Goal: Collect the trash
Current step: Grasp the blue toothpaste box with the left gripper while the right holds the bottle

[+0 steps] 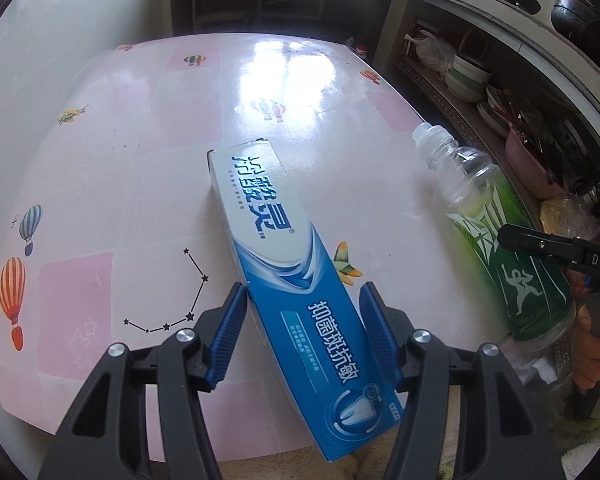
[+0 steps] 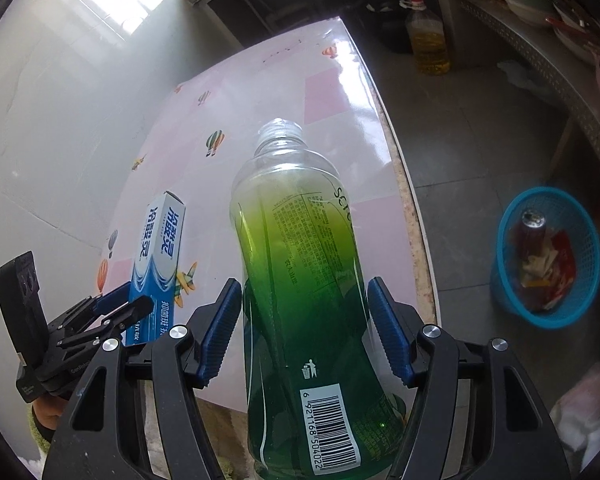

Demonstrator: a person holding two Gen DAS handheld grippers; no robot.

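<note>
Both tools carry trash above the bench.

Left tool: clenched on a toothpaste box. The blue pads sit against the two long side faces, near the box's lower end. The box's long axis runs straight out along the tool's pointing line, away from the camera and over the bench; its far end appears to hang clear of the surface, though I cannot tell for certain.

Right tool: grasping a green drink bottle. The left pad touches the bottle wall; the right pad looks to have a thin gap or only light contact, so the grip is judged marginal. The bottle's long axis also runs out along the tool, neck and open mouth far, base near the camera. It looks empty.

Key relation: a blue basket sits on the floor beyond the bench's right edge, already holding wrappers and another bottle. It lies to the right of the right tool and lower, well apart from the box. The right hand is the nearer one; the left would have to cross the bench.

Pose: both tools point steeply down and forward, side by side, left tool visible at lower left of the right wrist view.

Judgement: next move is a rightward carry to the basket, bottle first.
</note>
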